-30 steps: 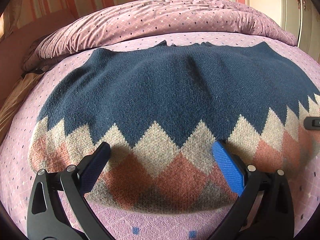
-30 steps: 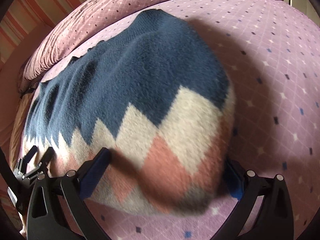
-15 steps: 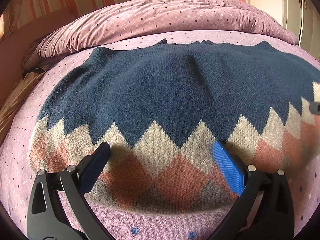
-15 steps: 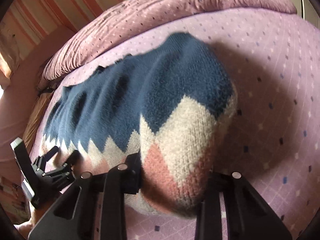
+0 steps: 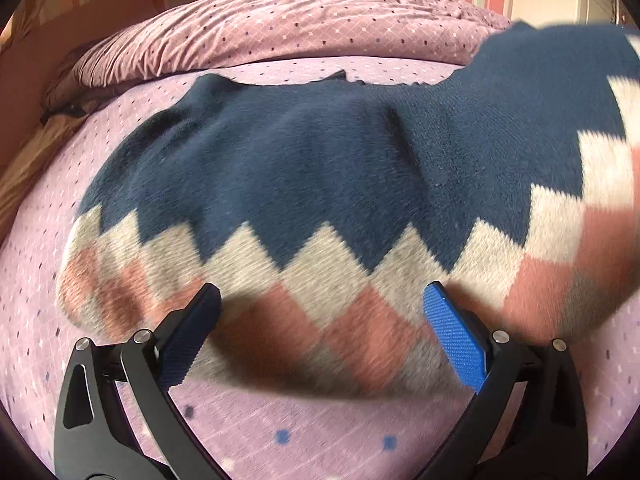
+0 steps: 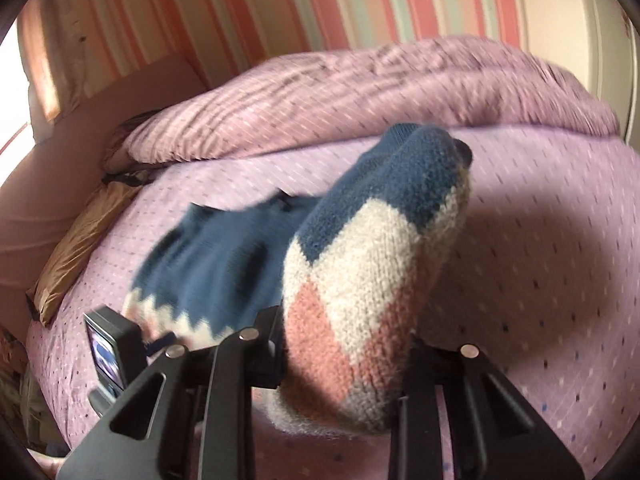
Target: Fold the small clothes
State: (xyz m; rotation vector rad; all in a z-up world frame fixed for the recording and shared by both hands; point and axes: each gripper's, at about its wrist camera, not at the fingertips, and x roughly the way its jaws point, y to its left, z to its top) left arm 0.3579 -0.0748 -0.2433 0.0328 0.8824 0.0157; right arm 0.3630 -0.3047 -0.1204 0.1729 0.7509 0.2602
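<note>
A small navy knitted sweater with a cream and salmon zigzag hem lies on the lilac bed. My left gripper is open, its blue pads spread over the middle of the hem, which lies between them. My right gripper is shut on the sweater's right hem corner and holds it lifted off the bed. That raised corner also shows at the right in the left wrist view. The rest of the sweater trails down to the bed.
The bed sheet is lilac with small dots. A bunched duvet lies at the far side. A striped wall rises behind. The left gripper's body shows at the lower left of the right wrist view.
My right gripper closed on the sweater's right hem corner and lifted it up and toward the left. My left gripper stayed open over the hem, shifting slightly.
</note>
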